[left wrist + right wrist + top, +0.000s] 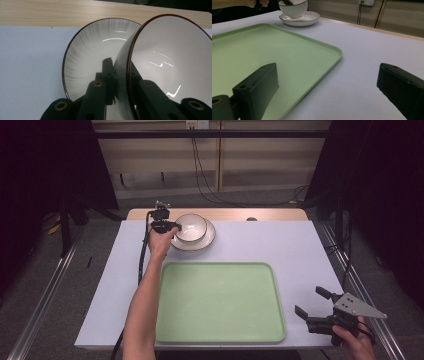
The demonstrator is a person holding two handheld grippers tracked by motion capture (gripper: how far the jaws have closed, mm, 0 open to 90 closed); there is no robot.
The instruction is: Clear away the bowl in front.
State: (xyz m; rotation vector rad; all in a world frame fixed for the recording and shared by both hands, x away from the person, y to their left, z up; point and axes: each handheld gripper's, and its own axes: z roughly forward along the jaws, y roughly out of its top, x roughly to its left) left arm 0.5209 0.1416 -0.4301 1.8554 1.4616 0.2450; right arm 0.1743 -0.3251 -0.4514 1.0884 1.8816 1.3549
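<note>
A white bowl [190, 226] with a thin dark brown rim is sitting on a white plate [207, 237], which is showing fine grey ribbed lines and the same dark rim. A pale green tray [220, 301] is lying on a light lavender-grey table cover [295, 250], with a light wood strip [270, 214] showing at the far edge. Both the left gripper [172, 225] and the right gripper [312, 302] are showing black jaws.

left hand-held gripper [172, 226]: arm outstretched, jaws clamped | right hand-held gripper [312, 305]: low, jaws spread wide
</note>
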